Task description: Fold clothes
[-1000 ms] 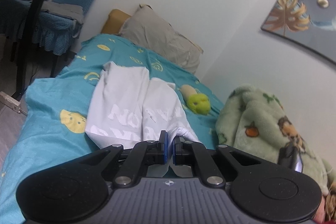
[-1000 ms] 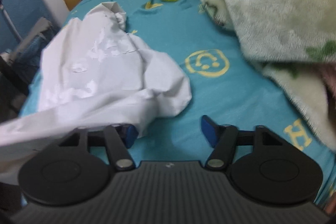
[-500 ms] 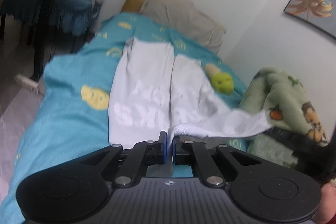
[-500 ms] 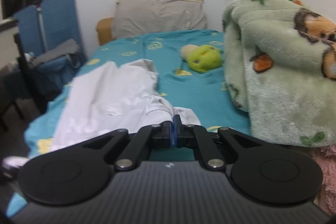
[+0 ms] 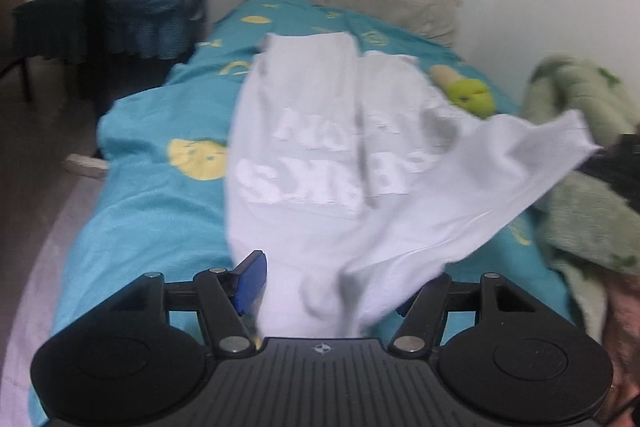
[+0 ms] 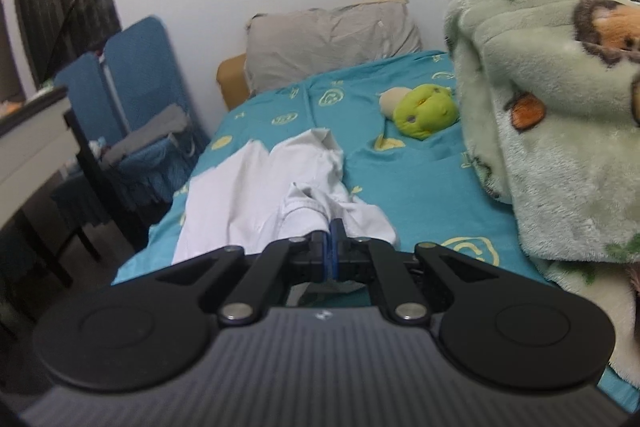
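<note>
We find the white garment point(image 5: 320, 163) spread on the bed point(image 5: 152, 211). Our right tool point(image 6: 331, 247) pinches one corner to raise it for folding; our left tool point(image 5: 332, 283) is opening, cloth draped loosely between its jaws.

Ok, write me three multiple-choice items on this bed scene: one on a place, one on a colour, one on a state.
1. Where does the green plush toy lie?
A. on the chair
B. on the bed sheet, beside the fleece blanket
C. on the pillow

2. What colour is the garment?
A. white
B. red
C. black

3. How is the right tool?
A. wide open
B. out of view
C. shut on the garment

Answers: 1 B, it rests on teal sheet by the blanket; 2 A, white cloth with lettering; 3 C, its pads pinch white fabric.
</note>
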